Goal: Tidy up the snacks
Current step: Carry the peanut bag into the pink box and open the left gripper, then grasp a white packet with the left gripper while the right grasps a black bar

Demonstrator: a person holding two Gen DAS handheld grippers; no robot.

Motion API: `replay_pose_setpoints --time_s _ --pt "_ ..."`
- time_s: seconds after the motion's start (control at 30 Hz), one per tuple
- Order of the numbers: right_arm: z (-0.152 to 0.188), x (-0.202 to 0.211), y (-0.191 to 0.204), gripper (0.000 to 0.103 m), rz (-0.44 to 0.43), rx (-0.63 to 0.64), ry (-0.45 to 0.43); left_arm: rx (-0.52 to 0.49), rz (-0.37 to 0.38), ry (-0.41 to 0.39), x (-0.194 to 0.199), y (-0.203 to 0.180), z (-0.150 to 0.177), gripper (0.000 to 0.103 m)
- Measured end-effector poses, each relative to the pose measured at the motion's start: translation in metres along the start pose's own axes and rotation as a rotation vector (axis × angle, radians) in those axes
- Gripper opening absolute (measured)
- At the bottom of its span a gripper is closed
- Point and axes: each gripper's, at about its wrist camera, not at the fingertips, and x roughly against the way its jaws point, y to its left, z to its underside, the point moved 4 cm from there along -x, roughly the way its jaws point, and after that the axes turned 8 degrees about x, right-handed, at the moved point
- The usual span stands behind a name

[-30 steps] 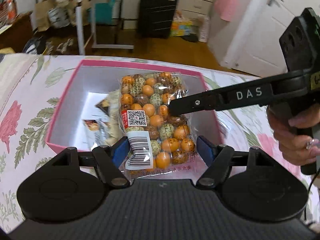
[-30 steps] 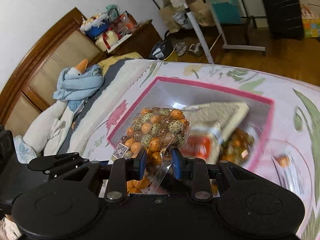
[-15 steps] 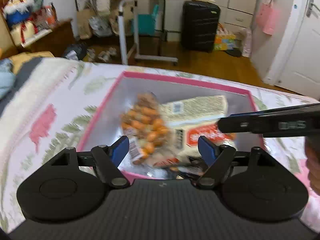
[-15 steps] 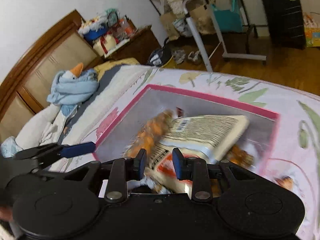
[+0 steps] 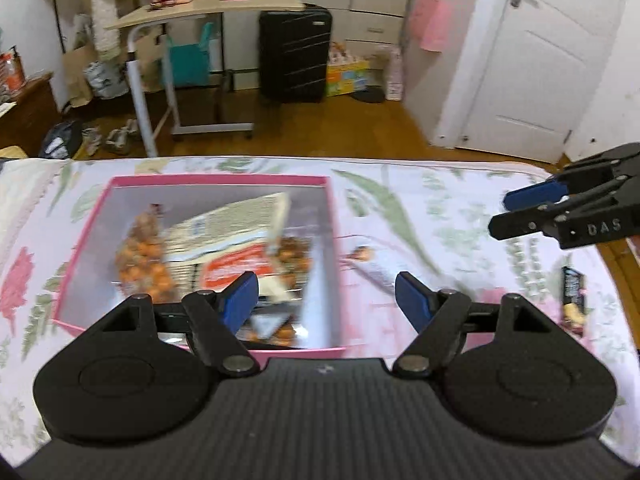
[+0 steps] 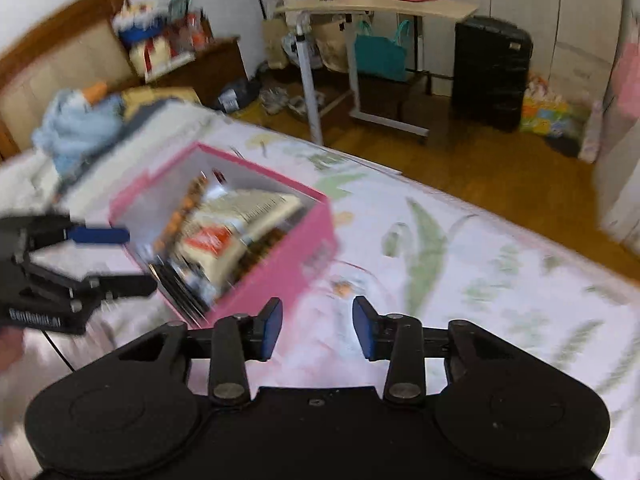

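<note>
A pink box (image 5: pixel 335 240) sits on the floral bedspread and holds snacks: a bag of orange and speckled candies (image 5: pixel 140 256), a beige and red packet (image 5: pixel 236 236) and more candies at its right. It also shows in the right wrist view (image 6: pixel 292 256). My left gripper (image 5: pixel 326 294) is open and empty above the box's near right corner. My right gripper (image 6: pixel 318 328) is open and empty to the right of the box. It also shows in the left wrist view (image 5: pixel 520 212). A dark snack bar (image 5: pixel 572 298) lies on the bed at the right.
The bed's far edge drops to a wooden floor with a rolling desk (image 5: pixel 192 40), a black suitcase (image 5: pixel 294 56) and a white door (image 5: pixel 532 60). A blue cloth bundle (image 6: pixel 76 120) lies near the headboard at the left.
The candy bag has dropped into the box. My right gripper let go of it, opened and drew back to the right. My left gripper rose and shifted right, still open.
</note>
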Motion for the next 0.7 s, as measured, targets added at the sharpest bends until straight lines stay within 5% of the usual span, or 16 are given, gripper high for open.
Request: replay_pose_setpoints --time_s 0.27,0.43,0.7 --pt "0.058 0.052 -0.052 0.054 0.108 -0.084 0.108 0.091 0.105 0.068 -0.046 -0.071 0.008 0.072" --pt "0.109 0.057 -0.088 0.071 0.139 -0.190 0.065 0.118 0.001 0.067 -0.104 -0.090 0.022 0.072" --pt "0.214 0.029 -0.153 0.073 0.302 -0.413 -0.030 0.130 -0.190 0.026 -0.188 -0.095 0.033 0.072"
